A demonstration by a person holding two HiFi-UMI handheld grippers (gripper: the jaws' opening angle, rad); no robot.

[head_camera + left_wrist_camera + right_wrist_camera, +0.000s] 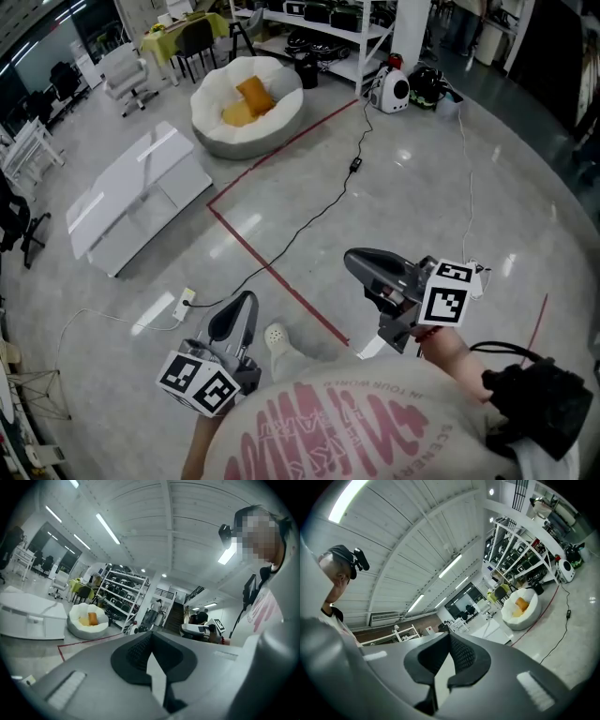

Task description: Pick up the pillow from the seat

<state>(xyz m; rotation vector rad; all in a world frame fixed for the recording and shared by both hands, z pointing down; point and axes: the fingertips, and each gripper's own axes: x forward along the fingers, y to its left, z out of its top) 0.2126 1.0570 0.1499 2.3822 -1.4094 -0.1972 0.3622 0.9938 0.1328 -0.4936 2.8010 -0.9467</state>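
Observation:
An orange pillow (254, 94) lies in a round white beanbag seat (247, 109) far across the floor at the top of the head view. The left gripper view shows the same pillow (92, 618) small in the seat (87, 622), and the right gripper view shows the pillow (520, 604) in the seat (520, 608) too. My left gripper (236, 316) is held low at the bottom left, shut and empty. My right gripper (361, 262) is held at the lower right, also shut with nothing in it. Both are several steps away from the seat.
A white low table (141, 192) lies left of the seat. Red tape lines (272, 267) and a black cable (323, 211) cross the grey floor between me and the seat. Shelving (333, 23) and a white-and-black device (391, 91) stand behind the seat.

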